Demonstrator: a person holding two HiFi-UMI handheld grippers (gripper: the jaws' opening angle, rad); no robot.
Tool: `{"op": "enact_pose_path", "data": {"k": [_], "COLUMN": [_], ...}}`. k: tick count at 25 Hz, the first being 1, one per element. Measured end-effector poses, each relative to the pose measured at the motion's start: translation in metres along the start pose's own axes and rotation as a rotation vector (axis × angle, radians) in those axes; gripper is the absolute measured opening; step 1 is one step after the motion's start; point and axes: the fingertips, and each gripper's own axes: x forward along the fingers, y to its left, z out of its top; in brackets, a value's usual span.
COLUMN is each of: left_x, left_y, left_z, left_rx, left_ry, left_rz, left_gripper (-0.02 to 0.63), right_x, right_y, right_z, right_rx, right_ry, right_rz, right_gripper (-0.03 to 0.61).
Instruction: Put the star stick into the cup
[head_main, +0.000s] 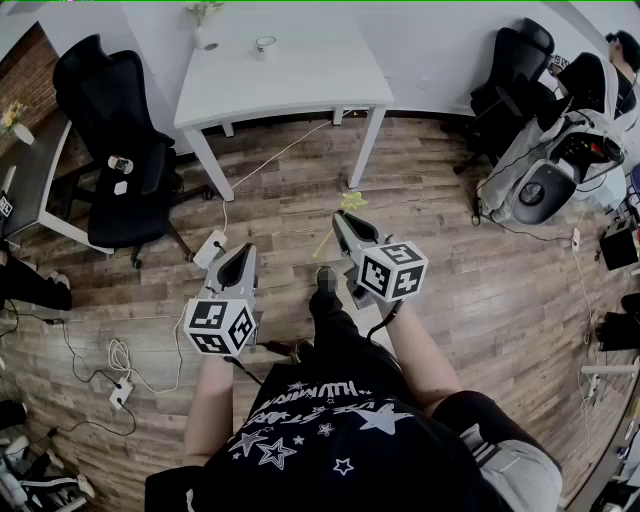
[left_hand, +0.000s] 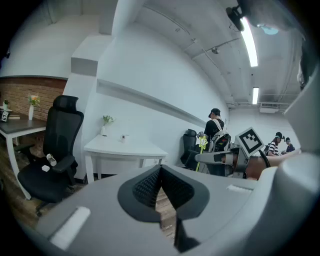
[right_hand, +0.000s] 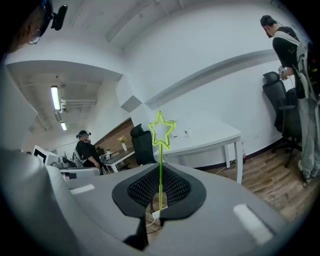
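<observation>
My right gripper (head_main: 343, 224) is shut on a thin yellow-green star stick (head_main: 351, 201); the star end pokes out past the jaws, over the wooden floor. In the right gripper view the star stick (right_hand: 160, 131) stands upright between the pads of my right gripper (right_hand: 160, 176). My left gripper (head_main: 243, 257) hovers level with it to the left, and in its own view the left gripper (left_hand: 161, 172) is shut with nothing in it. A small white cup (head_main: 265, 45) stands on the white table (head_main: 300, 95) ahead, well beyond both grippers.
A white vase with a plant (head_main: 205, 36) stands left of the cup. A black office chair (head_main: 125, 150) is left of the table, and more chairs and gear (head_main: 545, 130) are at right. Cables and a power strip (head_main: 210, 248) lie on the floor. People stand in the background (left_hand: 216, 131).
</observation>
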Motion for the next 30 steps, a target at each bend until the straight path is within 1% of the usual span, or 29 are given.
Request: {"op": "enact_pose_path", "data": {"k": [7,16,20,26,30], "left_x": [-0.014,-0.004,0.009,0.036,0.070], "left_y": [-0.002,-0.004,-0.003,0.006,0.022], "left_z": [-0.007,-0.010,-0.006,-0.010,-0.004], "left_rx": [-0.003,0.002,0.005,0.000,-0.007], "left_ry": [-0.004,0.010,0.007,0.031,0.040], "left_rz": [0.007,-0.005,-0.006,-0.004,0.007], "left_gripper": [0.003,0.003,0.003,0.003,0.003], "right_x": [-0.008,-0.004,0.002,0.025,0.054], "right_y": [0.010,0.004,-0.008,-0.027,-0.051], "right_z": [-0.009,-0.004,0.000,0.009,0.021], "right_rx": [-0.007,0.000,0.030,0.060,0.073], "right_ry": [0.006,-0.008,-0.032,-0.047,-0.038], "right_rz": [0.010,0.012,0.010,0.017,0.017], "right_gripper": [0.029,0.029,0.029,0.031,0.031]}}
